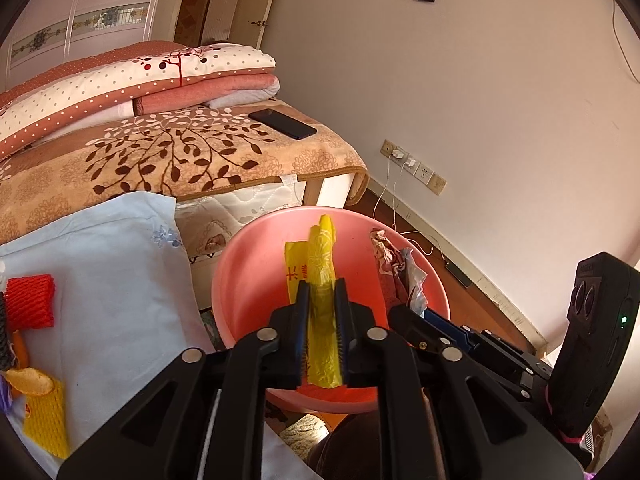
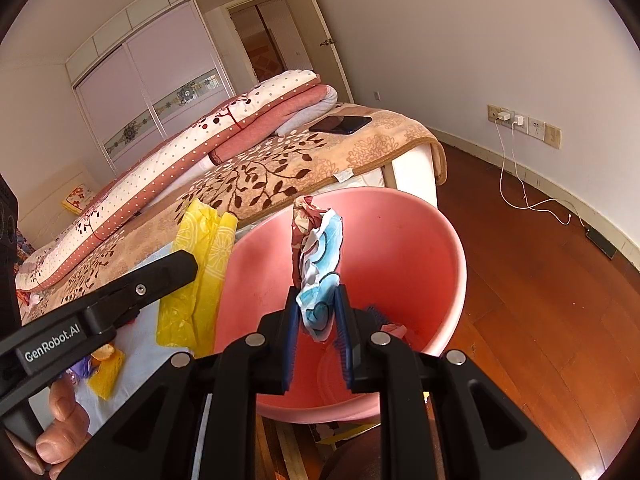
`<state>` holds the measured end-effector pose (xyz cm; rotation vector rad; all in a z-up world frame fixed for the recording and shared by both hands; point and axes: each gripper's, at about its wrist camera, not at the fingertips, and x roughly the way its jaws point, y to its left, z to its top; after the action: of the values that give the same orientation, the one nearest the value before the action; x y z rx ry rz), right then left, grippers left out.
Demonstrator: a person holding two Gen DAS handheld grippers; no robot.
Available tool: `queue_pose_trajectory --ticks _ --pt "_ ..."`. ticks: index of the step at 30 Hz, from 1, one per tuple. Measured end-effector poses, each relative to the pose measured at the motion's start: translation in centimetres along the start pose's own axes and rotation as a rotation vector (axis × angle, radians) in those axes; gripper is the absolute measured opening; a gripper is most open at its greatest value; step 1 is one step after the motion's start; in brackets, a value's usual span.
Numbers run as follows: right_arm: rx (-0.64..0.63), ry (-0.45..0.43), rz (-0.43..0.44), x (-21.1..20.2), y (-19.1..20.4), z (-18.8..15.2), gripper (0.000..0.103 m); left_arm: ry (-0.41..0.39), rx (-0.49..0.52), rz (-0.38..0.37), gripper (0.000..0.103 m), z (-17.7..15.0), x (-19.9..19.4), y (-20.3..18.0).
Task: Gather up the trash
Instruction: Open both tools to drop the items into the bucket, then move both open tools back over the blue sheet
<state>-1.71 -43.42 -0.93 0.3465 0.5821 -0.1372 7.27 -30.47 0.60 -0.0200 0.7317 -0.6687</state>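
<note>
A pink plastic basin (image 1: 248, 264) sits below both grippers, beside the bed. My left gripper (image 1: 322, 284) is shut on a rolled yellow plastic bag (image 1: 320, 256), which fills the gap between its pads and hangs over the basin's near side. My right gripper (image 2: 318, 290) is shut on a crumpled wad of red, white and blue wrappers (image 2: 320, 248), held upright over the basin (image 2: 420, 240). In the right wrist view the yellow bag (image 2: 204, 264) hangs at the basin's left rim from the left gripper's finger (image 2: 176, 264). A small scrap lies in the basin bottom.
A pale blue cloth (image 1: 112, 280) at the left carries a red foam net (image 1: 30, 302), a yellow foam net (image 1: 44, 420) and orange peel (image 1: 30, 382). A phone (image 1: 282, 123) lies on the bed blanket. Charger cables (image 2: 520, 184) trail over the wooden floor by the wall. A hand (image 2: 60, 432) grips the left tool.
</note>
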Motion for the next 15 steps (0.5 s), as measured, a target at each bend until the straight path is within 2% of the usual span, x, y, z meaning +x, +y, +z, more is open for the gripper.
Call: queue_pose_trajectory --ticks 1,2,5,10,15 --pt "0.001 0.001 -0.002 0.09 0.05 0.04 0.017 0.004 -0.003 -0.006 0.032 0.07 0.26 0.1" --pt "0.002 0.002 -0.004 0.22 -0.02 0.07 0.017 0.008 -0.011 -0.016 0.037 0.1 0.44 0.23" --pt "0.006 0.008 -0.007 0.62 -0.27 0.11 0.02 0.018 -0.027 -0.017 0.038 0.14 0.82 0.45" --pt "0.023 0.005 -0.014 0.7 -0.61 0.11 0.046 0.04 -0.052 -0.014 0.038 0.11 1.25 0.88" --pt "0.021 0.002 -0.014 0.38 -0.5 0.08 0.046 0.038 -0.057 -0.011 0.038 0.06 0.75 0.91"
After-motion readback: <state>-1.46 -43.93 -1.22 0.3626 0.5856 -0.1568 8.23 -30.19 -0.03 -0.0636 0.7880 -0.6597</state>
